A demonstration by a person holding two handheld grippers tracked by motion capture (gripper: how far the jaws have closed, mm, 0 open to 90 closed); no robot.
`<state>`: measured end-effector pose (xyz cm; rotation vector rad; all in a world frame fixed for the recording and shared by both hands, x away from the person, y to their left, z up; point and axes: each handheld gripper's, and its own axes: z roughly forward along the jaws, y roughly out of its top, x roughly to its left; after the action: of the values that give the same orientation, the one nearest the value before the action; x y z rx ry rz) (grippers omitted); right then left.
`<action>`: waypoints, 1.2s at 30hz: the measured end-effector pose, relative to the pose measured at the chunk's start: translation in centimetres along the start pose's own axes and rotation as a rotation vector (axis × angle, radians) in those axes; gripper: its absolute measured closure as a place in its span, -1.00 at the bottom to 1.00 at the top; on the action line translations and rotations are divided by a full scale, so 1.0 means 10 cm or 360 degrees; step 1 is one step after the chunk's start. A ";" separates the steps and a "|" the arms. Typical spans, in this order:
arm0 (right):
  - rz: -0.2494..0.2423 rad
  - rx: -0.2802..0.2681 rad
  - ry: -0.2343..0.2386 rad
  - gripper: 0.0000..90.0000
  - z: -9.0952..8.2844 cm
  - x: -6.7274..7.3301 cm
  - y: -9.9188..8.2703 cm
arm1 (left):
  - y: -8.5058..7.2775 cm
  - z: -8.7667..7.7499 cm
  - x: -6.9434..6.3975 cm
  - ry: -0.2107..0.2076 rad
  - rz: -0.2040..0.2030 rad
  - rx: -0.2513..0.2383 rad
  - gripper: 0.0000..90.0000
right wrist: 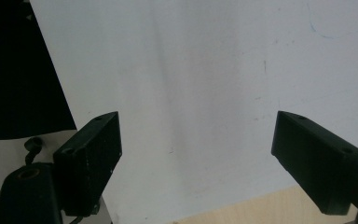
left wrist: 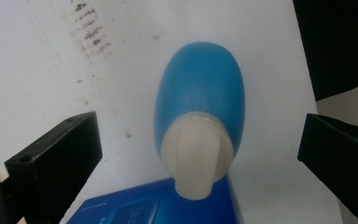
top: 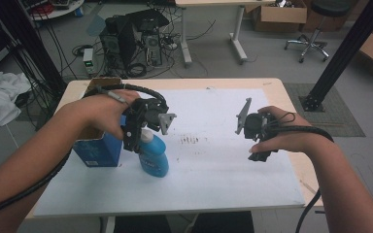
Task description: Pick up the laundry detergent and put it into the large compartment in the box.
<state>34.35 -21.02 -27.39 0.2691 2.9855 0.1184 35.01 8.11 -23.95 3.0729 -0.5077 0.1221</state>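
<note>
Blue bottle [left wrist: 199,100] stands between the left tool's [left wrist: 200,154] spread jaws — untouched.

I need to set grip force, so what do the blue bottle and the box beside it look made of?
The blue bottle looks like smooth, slightly glossy plastic with an off-white plastic cap, judging by its soft sheen. The blue box looks like printed cardboard: its open top shows brown, unprinted flaps.

Table [top: 291,160]: white sheet [top: 233,165], blue bottle [top: 154,155], box [top: 97,150].
</note>
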 end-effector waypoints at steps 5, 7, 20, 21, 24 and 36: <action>-0.0003 0.0006 -0.0001 -0.64 0.01 0.00 0.01 | -0.02 0.05 -0.01 -0.0002 0.0011 -0.0006 -1.00; -0.0008 0.0008 -0.0001 -0.64 0.01 0.00 0.02 | -0.03 0.06 -0.02 -0.0001 0.0008 0.0002 -1.00; -0.0005 0.0015 0.0003 -0.64 0.03 0.01 0.03 | -0.02 0.17 -0.01 -0.0019 0.0034 0.0002 -1.00; -0.0002 0.0012 0.0005 -0.64 0.03 0.01 0.03 | -0.02 0.18 -0.01 -0.0024 0.0036 0.0004 -1.00; -0.0010 0.0013 0.0007 -0.64 0.04 0.00 0.04 | -0.02 0.21 -0.01 -0.0032 0.0029 0.0004 -1.00; -0.0019 0.0004 0.0008 -0.64 0.05 0.00 0.06 | -0.02 0.28 -0.03 -0.0017 0.0068 0.0011 -1.00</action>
<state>34.51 -20.40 -27.88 0.2516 2.9918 0.1145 35.01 8.34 -26.74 3.0717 -0.5752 0.1084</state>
